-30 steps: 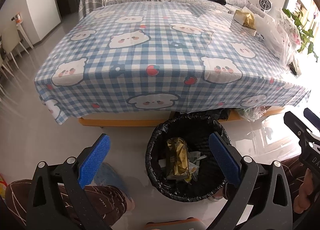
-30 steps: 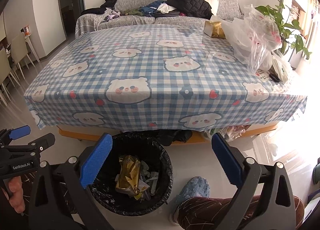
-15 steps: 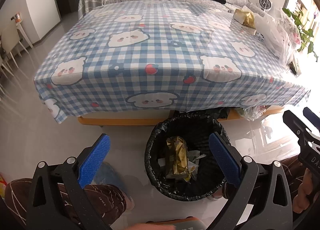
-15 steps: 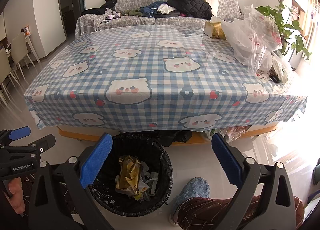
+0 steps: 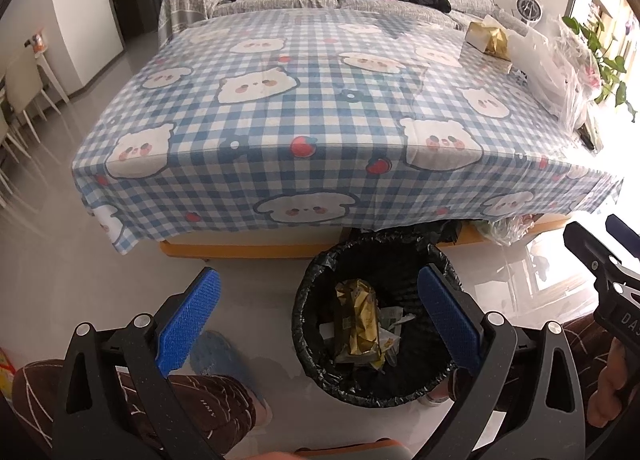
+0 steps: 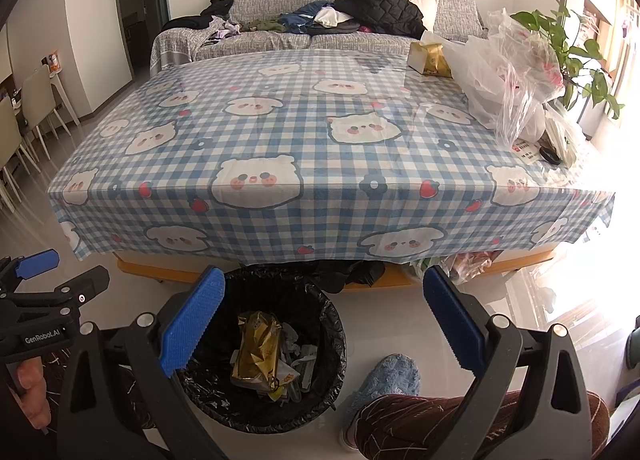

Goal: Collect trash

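Observation:
A black-lined trash bin (image 5: 320,370) (image 6: 332,344) stands on the floor at the table's near edge. It holds a gold foil wrapper (image 5: 356,320) (image 6: 256,344) and crumpled paper scraps (image 6: 298,360). My left gripper (image 5: 318,312) is open and empty above the floor, its right finger over the bin's rim. My right gripper (image 6: 320,314) is open and empty, its left finger over the bin's left rim. Each gripper shows at the edge of the other's view.
The table with the blue checked bear cloth (image 5: 320,100) (image 6: 304,140) carries a tissue box (image 6: 428,58), plastic bags (image 6: 508,80) and a plant (image 6: 580,60) at the right. A sofa with clothes (image 6: 340,24) stands behind. My knees and blue slippers (image 6: 392,380) are beside the bin.
The left wrist view has shifted slightly, as the left gripper tilted or drew back a little. The right gripper has hardly moved. Both stay open and empty.

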{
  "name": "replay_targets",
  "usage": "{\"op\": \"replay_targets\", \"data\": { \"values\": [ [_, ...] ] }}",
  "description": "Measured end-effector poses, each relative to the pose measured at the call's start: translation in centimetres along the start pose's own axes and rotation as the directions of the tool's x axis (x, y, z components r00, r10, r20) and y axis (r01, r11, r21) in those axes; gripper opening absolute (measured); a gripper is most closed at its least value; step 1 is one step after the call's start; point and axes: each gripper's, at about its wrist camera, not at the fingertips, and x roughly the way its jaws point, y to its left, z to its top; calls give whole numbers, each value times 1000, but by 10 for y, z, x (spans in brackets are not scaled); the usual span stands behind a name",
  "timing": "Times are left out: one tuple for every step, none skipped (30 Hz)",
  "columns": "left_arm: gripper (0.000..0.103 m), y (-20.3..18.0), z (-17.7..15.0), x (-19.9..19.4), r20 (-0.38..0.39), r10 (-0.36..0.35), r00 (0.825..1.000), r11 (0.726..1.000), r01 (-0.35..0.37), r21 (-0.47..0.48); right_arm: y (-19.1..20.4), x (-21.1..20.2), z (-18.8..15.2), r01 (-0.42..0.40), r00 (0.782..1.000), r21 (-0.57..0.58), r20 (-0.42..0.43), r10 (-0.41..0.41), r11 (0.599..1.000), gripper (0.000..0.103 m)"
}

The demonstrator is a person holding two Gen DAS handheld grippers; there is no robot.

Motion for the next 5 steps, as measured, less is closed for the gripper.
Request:
{"op": "replay_targets", "data": {
  "values": [
    [97, 1, 0, 0, 0, -1, 1000, 1000, 1, -1, 0, 0, 0, -1, 1000, 0, 0, 1, 1000, 96],
    [97, 1, 0, 0, 1, -2, 1000, 1000, 2, 2, 0, 0, 0, 0, 1000, 0, 1, 0, 1000, 96],
    [97, 0, -1, -1, 3, 0, 1000, 1000, 0, 5, 0, 0, 0, 0, 1000, 0, 0, 0, 1000, 96],
    [97, 0, -1, -1, 5, 2, 1000, 1000, -2, 6, 0, 0, 0, -1, 1000, 1, 0, 1, 1000, 96],
    [97, 0, -1, -1, 6, 2, 1000, 1000, -2, 5, 0, 0, 0, -1, 1000, 1, 0, 1, 1000, 96]
  ]
}}
